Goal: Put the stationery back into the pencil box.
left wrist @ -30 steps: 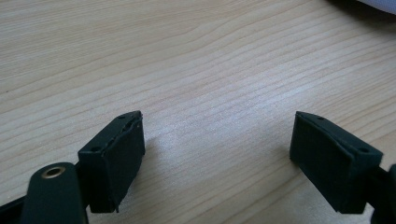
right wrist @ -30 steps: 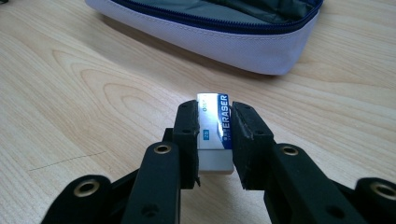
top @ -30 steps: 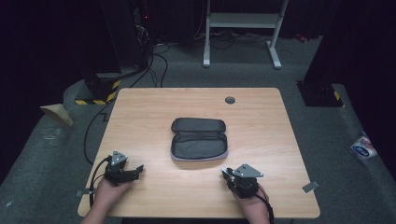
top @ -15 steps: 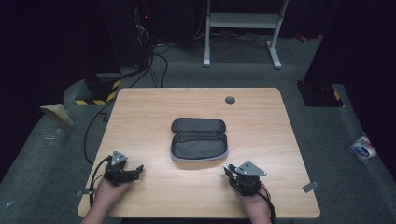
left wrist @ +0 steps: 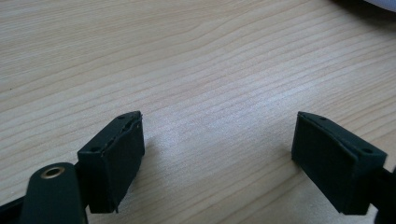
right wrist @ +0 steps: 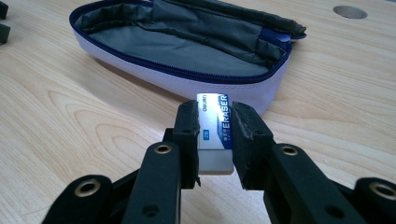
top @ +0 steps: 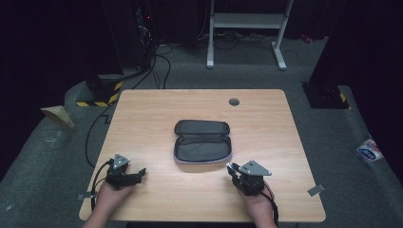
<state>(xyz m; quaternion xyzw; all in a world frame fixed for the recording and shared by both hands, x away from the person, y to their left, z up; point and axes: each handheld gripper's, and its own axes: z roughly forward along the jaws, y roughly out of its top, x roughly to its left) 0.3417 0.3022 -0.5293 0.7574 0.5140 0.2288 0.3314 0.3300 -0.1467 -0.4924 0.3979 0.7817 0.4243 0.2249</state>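
You have the eraser (right wrist: 214, 135) clamped between the jaws of the right gripper (right wrist: 214, 140), so the step in hand looks like carrying it into the open pencil case (right wrist: 187, 46). Keep the squeeze steady: the pads bear on the eraser's two long sides, its printed sleeve faces up, and its far end juts a little past the jaw tips toward the case. Lift enough to clear the case's near wall and blue zipper edge, then bring the eraser over the grey lining before you let go. Aim for the wide bare part of the lining, not the folded-back flap on the far side of the case, where it might slide off.

In the high view the right gripper (top: 236, 172) sits just short of the case (top: 202, 141), off its near right corner, so the move is brief and mostly forward.

Your left gripper (top: 139, 173) rests on the tabletop (top: 157, 114), well to the left of the case, with its jaws spread wide and nothing between them. If the case shifts as the eraser drops in, you could steady its near left end.
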